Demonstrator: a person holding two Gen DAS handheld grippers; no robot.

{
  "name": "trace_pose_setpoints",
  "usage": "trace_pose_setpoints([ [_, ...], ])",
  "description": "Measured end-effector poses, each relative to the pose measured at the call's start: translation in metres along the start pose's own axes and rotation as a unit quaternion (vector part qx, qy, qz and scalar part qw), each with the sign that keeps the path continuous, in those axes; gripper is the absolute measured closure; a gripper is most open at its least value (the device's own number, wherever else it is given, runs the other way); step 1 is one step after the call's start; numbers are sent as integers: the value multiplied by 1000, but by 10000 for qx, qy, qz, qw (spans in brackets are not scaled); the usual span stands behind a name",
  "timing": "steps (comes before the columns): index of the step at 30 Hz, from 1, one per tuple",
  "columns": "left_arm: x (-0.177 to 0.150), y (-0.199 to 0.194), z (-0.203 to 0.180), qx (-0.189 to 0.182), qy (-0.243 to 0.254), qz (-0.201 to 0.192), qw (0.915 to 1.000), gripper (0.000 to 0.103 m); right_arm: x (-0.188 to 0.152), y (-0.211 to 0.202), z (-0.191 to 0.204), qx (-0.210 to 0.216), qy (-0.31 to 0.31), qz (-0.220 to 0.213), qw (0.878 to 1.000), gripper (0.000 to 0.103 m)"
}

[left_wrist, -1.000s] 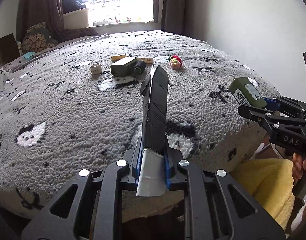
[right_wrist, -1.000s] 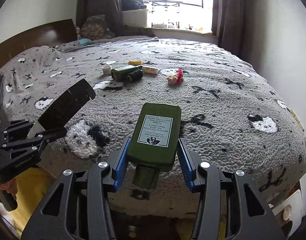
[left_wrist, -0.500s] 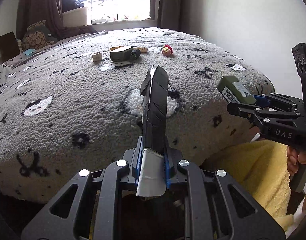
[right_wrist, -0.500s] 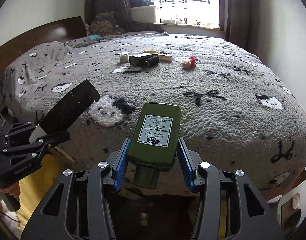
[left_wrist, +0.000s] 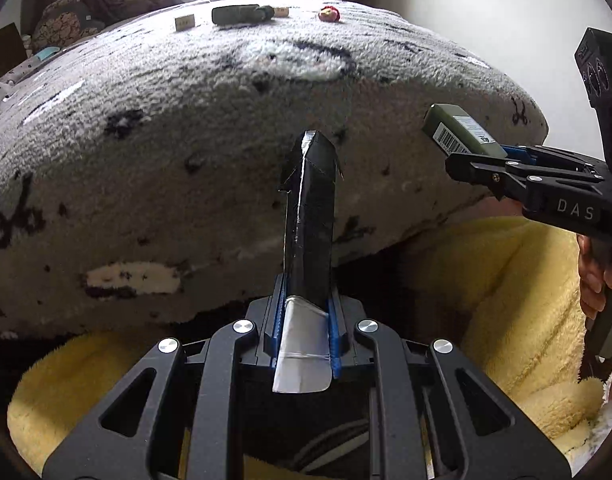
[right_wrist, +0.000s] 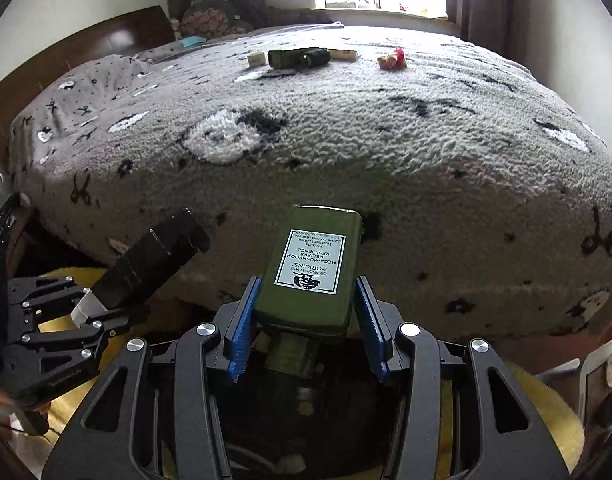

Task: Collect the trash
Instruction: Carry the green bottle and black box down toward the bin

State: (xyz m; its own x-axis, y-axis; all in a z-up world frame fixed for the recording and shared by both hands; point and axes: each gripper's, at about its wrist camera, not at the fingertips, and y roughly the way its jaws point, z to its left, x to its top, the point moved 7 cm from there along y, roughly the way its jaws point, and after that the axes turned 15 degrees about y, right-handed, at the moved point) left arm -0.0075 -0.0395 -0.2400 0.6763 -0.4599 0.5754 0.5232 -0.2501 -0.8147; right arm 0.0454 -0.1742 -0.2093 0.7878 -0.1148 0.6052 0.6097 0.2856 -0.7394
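Black flattened carton (left_wrist: 309, 216) juts forward, clamped in the left gripper (left_wrist: 305, 322); the right gripper (right_wrist: 306, 312) pinches a green Origins bottle (right_wrist: 312, 266).

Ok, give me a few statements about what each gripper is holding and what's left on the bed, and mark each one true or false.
1. The left gripper is clamped on a flattened black carton with a silver end. True.
2. The right gripper is open and holds nothing. False: it grips a dark green rectangular bottle with a white label.
3. Another dark green bottle lies far back on the grey fleece bedspread. True.
4. The small red and yellow toy lies left of that bottle. False: it lies to its right.
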Motion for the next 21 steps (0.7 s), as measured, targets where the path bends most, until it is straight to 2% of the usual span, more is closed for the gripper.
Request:
trace_pose_setpoints([
  [6, -23, 25, 2, -161, -142, 343, 9992, 87, -21, 21, -1, -4, 72, 366, 9993, 55],
  [12, -36, 37, 0, -303, -175, 522, 9980, 87, -37, 39, 0, 23, 91, 692, 9976, 55],
  [21, -60, 67, -2, -730, -454, 977, 9915, 87, -69, 74, -2, 21, 140, 1357, 9906, 55],
])
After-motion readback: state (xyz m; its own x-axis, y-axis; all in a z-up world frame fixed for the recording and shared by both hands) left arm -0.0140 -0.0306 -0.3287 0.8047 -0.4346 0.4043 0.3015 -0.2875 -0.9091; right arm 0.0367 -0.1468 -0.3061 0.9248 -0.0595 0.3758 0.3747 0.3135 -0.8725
